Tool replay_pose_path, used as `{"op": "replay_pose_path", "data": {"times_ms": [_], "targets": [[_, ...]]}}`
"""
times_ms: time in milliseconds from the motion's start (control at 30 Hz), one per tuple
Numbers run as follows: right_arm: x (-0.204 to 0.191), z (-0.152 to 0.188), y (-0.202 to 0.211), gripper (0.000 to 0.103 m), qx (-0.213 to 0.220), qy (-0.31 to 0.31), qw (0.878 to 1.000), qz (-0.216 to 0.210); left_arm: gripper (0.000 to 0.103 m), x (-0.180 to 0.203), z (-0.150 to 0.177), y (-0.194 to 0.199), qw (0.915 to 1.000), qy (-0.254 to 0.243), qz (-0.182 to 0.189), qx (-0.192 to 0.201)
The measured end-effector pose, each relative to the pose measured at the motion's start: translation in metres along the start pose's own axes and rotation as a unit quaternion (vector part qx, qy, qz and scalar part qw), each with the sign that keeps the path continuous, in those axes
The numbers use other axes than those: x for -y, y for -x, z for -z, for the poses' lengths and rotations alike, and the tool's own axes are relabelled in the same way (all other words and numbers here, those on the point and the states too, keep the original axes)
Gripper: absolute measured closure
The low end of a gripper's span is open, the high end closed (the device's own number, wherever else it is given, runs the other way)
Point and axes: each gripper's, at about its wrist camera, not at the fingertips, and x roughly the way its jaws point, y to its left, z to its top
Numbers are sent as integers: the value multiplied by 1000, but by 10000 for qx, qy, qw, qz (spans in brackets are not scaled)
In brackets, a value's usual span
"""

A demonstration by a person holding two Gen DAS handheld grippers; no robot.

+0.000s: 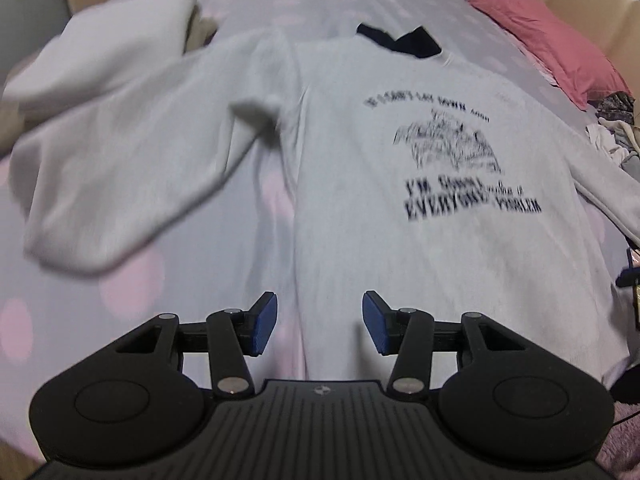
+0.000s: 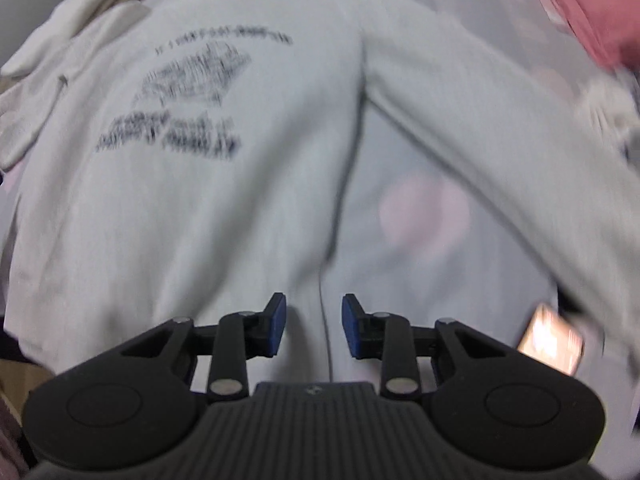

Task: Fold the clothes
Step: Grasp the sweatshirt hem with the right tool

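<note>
A white sweatshirt [image 1: 400, 248] with a dark print lies face up on the bed, its dark collar [image 1: 400, 40] at the far end. Its left sleeve [image 1: 120, 168] spreads out to the left. My left gripper [image 1: 319, 320] hovers open over the body's left side edge, near the hem, with nothing between its blue pads. In the right wrist view the same sweatshirt [image 2: 200, 220] fills the left, and its right sleeve [image 2: 500, 128] runs down to the right. My right gripper [image 2: 314, 320] is open above the body's right side edge, holding nothing. Both views are motion-blurred.
The bedsheet [image 1: 200, 280] is pale lavender with pink dots. A pink pillow [image 1: 560, 48] lies at the far right, with a heap of clothes [image 1: 616, 128] below it. Another white garment [image 1: 112, 52] sits at the far left. A shiny flat object [image 2: 552, 338] lies under the right sleeve.
</note>
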Motion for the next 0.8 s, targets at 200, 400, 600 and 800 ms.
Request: {"op": "replay_pose_path", "data": {"times_ms": [200,400,600,800], "targets": [[10,43,-8,68,-471,-536,9975,17,58,-12,26,9,9985,538,-47,-91],[2,57,-18,75,-706,-607,9954,-208,57,-9,39,11,9977,644,-11,-218],[-28,51,1,91,-381,-115,9986,-344,56,0,52,-1,9965,516,-76,-651],[-42,43,12,92,-127,-2,9991,-403,59,12,63,-26,9926,327,-178,-1156]]}}
